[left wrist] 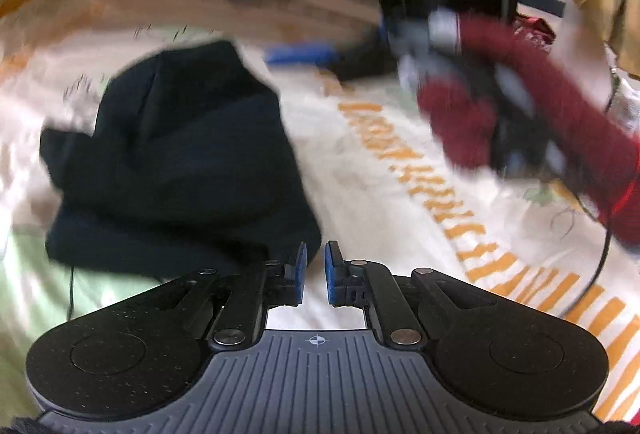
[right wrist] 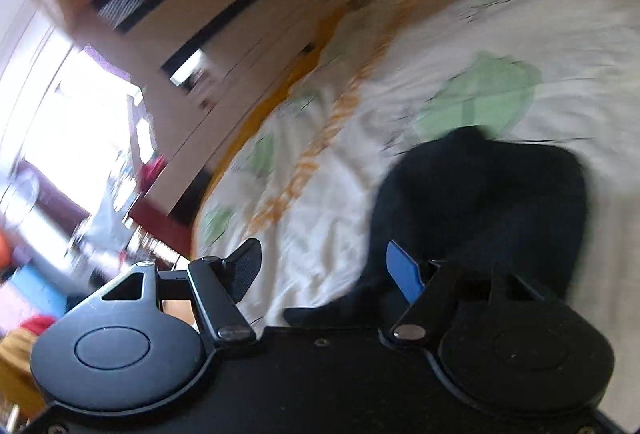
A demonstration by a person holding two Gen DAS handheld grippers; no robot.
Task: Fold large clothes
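The bundled garment (left wrist: 176,154) lies on the bed (left wrist: 360,170), ahead and left of the left gripper (left wrist: 316,274); the right gripper (left wrist: 472,74) hovers to its right.

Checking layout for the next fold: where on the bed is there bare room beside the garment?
Bare printed bedspread lies between the bunched dark navy garment and the red-sleeved arm, along the orange lettering. Crowded: the far edge, with blurred dark and blue items.

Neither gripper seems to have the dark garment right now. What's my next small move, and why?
Probably lower the open right gripper onto the near edge of the dark garment. It lies bunched on the bedsheet, unfolded, and the left gripper is nearly shut on nothing.
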